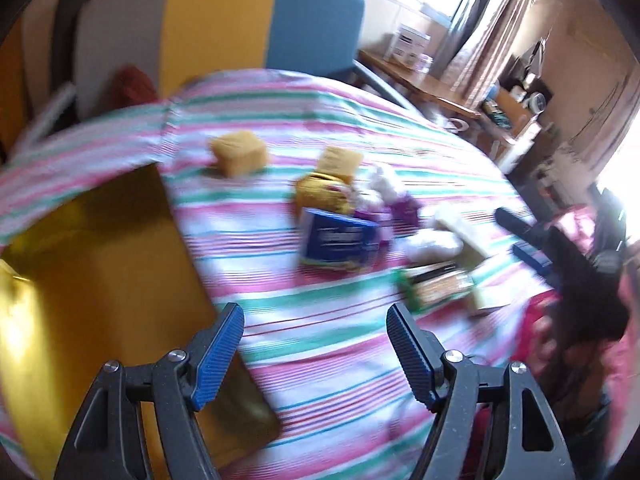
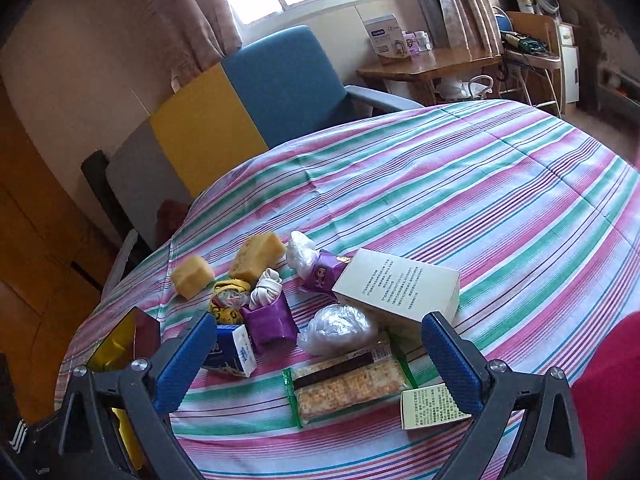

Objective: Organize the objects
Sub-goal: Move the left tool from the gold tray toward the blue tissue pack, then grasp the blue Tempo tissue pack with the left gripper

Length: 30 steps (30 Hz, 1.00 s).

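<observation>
Striped cloth (image 2: 460, 184): cracker pack (image 2: 348, 388) flat, clear-wrapped; both grippers (image 1: 316, 352) (image 2: 320, 360) agape, empty.

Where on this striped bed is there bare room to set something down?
The striped cover lies bare behind the white box, out to its far edge. A smaller patch sits behind the yellow sponges. It is crowded from the sponges to the cracker pack.

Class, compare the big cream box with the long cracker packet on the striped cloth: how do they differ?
The cream box is stiff, opaque card with printed text; the cracker packet is a soft, clear wrapper with green ends, showing its contents. The box rests tilted on other items; the packet lies flat on the cloth. Both are rectangular and untouched.
</observation>
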{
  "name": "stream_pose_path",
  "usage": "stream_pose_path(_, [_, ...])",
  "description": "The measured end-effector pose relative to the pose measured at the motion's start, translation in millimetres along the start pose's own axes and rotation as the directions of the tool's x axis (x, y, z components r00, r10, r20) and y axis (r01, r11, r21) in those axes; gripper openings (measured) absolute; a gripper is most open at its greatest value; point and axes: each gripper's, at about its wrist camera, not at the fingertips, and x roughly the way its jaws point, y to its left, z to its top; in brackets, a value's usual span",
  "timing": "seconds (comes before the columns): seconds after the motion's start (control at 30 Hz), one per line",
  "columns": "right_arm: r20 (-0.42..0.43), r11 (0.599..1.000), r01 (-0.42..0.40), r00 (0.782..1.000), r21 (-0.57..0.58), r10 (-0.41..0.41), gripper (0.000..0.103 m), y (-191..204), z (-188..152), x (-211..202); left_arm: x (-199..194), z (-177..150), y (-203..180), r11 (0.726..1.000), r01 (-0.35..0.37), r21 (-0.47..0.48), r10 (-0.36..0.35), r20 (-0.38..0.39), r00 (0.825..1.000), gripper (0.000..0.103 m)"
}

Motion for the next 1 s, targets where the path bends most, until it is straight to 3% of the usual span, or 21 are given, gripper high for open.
stream_pose_path(0.1, [0.001, 1.000, -0.014, 1.000, 0.012, 0.014, 0.103, -3, 0, -1, 27, 13, -7, 0.994, 0.074, -0.083, -0.079, -0.061, 0.995, 0.075])
stream_pose_path(0.2, [0.002, 0.999, -0.031, 1.000, 0.029, 0.031, 0.103, -6, 1, -1, 55, 24, -6, 0.968, 0.129, -0.217, -0.154, -0.101, 0.983, 0.075])
stream_pose_path(0.3, [0.002, 0.998, -0.047, 0.999, 0.042, 0.047, 0.103, -8, 1, -1, 84, 30, 0, 0.929, 0.120, -0.350, -0.178, -0.139, 0.974, 0.075])
stream_pose_path(0.37, [0.003, 0.997, -0.059, 0.998, 0.049, 0.059, 0.103, -9, 1, -1, 101, 30, 8, 0.888, 0.120, -0.444, -0.206, -0.150, 0.967, 0.079])
stream_pose_path(0.53, [0.002, 0.994, -0.085, 0.996, 0.068, 0.085, 0.103, -12, 1, -1, 122, 37, 14, 0.856, 0.067, -0.513, -0.151, -0.124, 0.981, 0.082])
stream_pose_path(0.7, [0.001, 0.991, -0.101, 0.995, 0.085, 0.101, 0.103, -14, 2, 0, 134, 48, 10, 0.876, -0.015, -0.482, -0.041, -0.105, 0.994, 0.076])
stream_pose_path(0.73, [0.001, 0.991, -0.102, 0.995, 0.088, 0.102, 0.103, -14, 2, 0, 138, 48, 9, 0.883, -0.026, -0.470, -0.032, -0.115, 0.993, 0.064])
stream_pose_path(0.83, [0.007, 0.991, -0.093, 0.996, 0.097, 0.093, 0.103, -16, 2, -1, 143, 50, 6, 0.916, -0.045, -0.400, -0.004, -0.120, 0.993, 0.052])
stream_pose_path(0.97, [0.007, 0.990, -0.089, 0.996, 0.111, 0.089, 0.103, -18, 3, 0, 134, 45, 5, 0.947, -0.023, -0.321, -0.022, -0.136, 0.990, 0.030])
stream_pose_path(1.0, [0.007, 0.990, -0.086, 0.996, 0.112, 0.086, 0.103, -19, 3, 0, 131, 42, 2, 0.957, -0.027, -0.288, -0.014, -0.139, 0.990, 0.029])
